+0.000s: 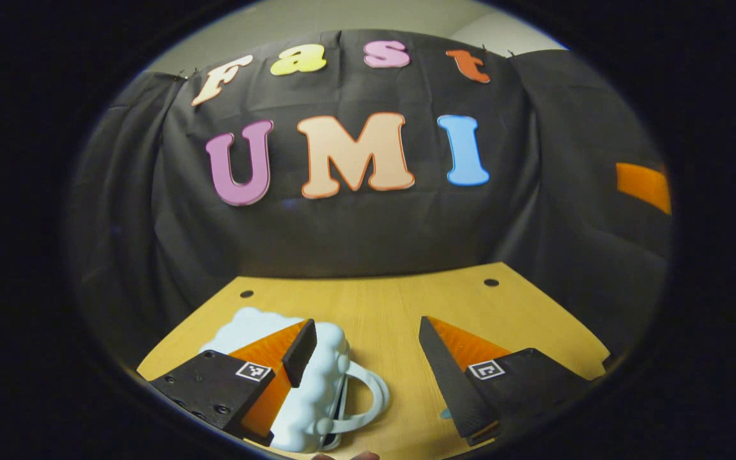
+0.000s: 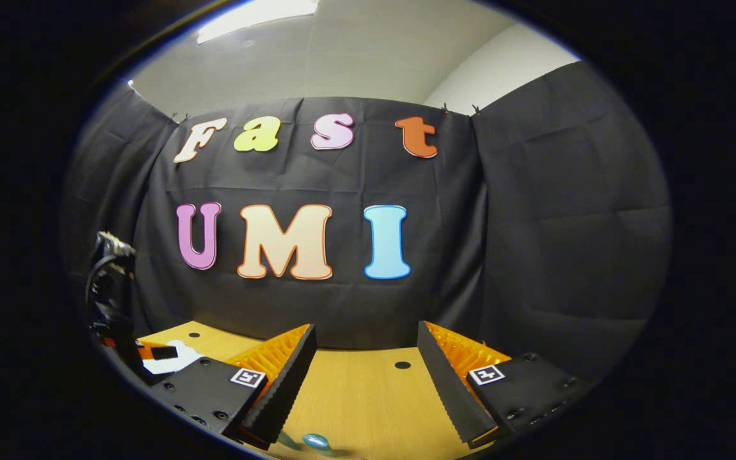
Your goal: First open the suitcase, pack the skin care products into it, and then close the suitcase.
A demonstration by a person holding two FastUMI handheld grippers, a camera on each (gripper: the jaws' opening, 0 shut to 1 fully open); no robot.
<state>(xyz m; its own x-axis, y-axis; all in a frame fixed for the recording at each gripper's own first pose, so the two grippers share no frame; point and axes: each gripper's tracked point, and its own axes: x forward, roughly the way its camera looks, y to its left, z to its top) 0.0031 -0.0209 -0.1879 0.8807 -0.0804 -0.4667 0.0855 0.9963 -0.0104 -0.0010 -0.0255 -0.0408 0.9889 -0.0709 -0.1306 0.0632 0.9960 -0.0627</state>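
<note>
In the left gripper view, the left gripper (image 1: 365,358) hangs over a wooden table (image 1: 381,306) with its jaws spread wide and nothing between them but bare tabletop. The suitcase (image 1: 317,390), a small pale blue case with a bubbly, bumpy shell and a looped handle of the same colour, lies on the table at about 7 o'clock in that view. It sits partly behind and under the gripper's left-hand finger (image 1: 272,374), so that finger covers the case's near left part; whether the finger touches the shell cannot be told. The handle reaches toward 5 o'clock from the case's body, into the open gap between the jaws, while the right-hand finger stands well apart from it. The case looks closed, with a dark seam showing along its lower edge. In the right gripper view, the right gripper (image 2: 365,377) also has its jaws spread, above the same table (image 2: 368,390). A small blue-green thing (image 2: 315,441) lies on the wood at 6 o'clock, near the left-hand finger's base; it is too small to identify. At about 8 o'clock in that view the other gripper (image 2: 151,352) shows farther off, partly hidden in shadow.
</note>
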